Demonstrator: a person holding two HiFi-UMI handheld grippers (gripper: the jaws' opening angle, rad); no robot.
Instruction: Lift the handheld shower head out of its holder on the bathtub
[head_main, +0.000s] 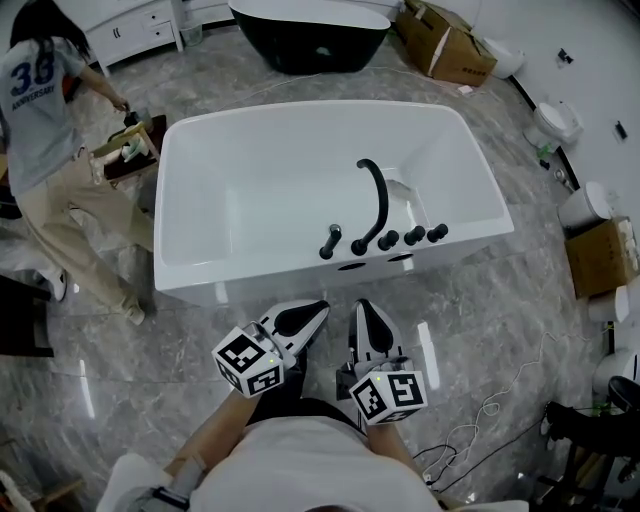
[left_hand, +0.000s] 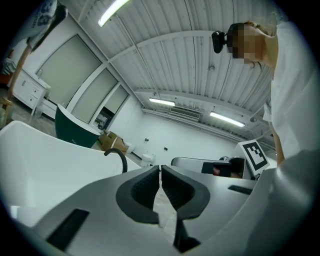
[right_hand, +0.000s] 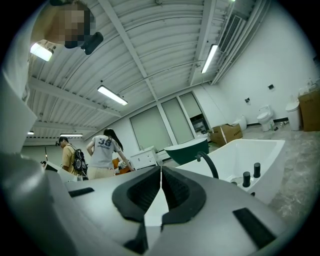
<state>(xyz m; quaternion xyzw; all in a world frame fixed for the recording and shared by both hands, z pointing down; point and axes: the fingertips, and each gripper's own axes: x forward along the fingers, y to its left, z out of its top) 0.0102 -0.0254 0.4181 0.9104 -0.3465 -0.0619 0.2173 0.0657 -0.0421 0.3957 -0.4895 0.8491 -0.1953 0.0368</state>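
The white bathtub (head_main: 200, 215) stands ahead of me on the marble floor. On its near rim the black handheld shower head (head_main: 329, 243) stands upright in its holder, left of the curved black spout (head_main: 379, 200) and three black knobs (head_main: 413, 236). My left gripper (head_main: 318, 308) and right gripper (head_main: 362, 305) hover side by side just short of the rim, both shut and empty. The left gripper view shows shut jaws (left_hand: 160, 167) with the spout (left_hand: 118, 156) beyond. In the right gripper view the shut jaws (right_hand: 161, 168) point at the spout (right_hand: 209, 163) and knobs (right_hand: 246, 178).
A person (head_main: 45, 160) bends over a small stand (head_main: 130, 150) left of the tub. A dark tub (head_main: 310, 35) and cardboard boxes (head_main: 445, 45) lie beyond. Another box (head_main: 600, 255), toilets (head_main: 555, 122) and loose cables (head_main: 480, 420) are on the right.
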